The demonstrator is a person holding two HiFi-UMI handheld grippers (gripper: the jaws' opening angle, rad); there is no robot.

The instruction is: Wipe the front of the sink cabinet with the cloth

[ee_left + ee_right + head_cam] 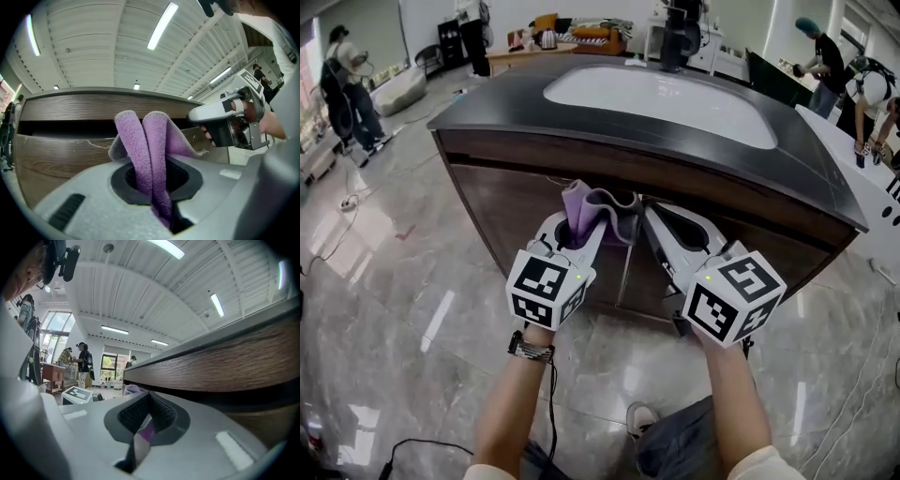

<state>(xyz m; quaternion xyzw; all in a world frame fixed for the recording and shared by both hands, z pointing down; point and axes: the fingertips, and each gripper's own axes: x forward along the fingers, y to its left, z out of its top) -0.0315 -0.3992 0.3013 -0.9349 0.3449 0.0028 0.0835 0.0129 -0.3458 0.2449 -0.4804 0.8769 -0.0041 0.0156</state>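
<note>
The sink cabinet (511,202) has a dark wood front under a black counter with a white basin (666,94). The purple cloth (605,208) is bunched up right against the front, just under the counter's lip. My left gripper (575,227) is shut on it, and two folds of the cloth (145,145) rise from between its jaws. My right gripper (650,218) sits close beside on the right, tip at the cloth's edge. Its jaws (147,420) are closed with a thin purple strip pinched between them. The wood panel (234,362) fills that view's right.
Glossy tiled floor (412,309) surrounds the cabinet, with a cable (347,202) at the left. People stand far left (342,84) and far right (820,61). A white unit (872,187) stands close on the right. The person's shoe (642,417) is below.
</note>
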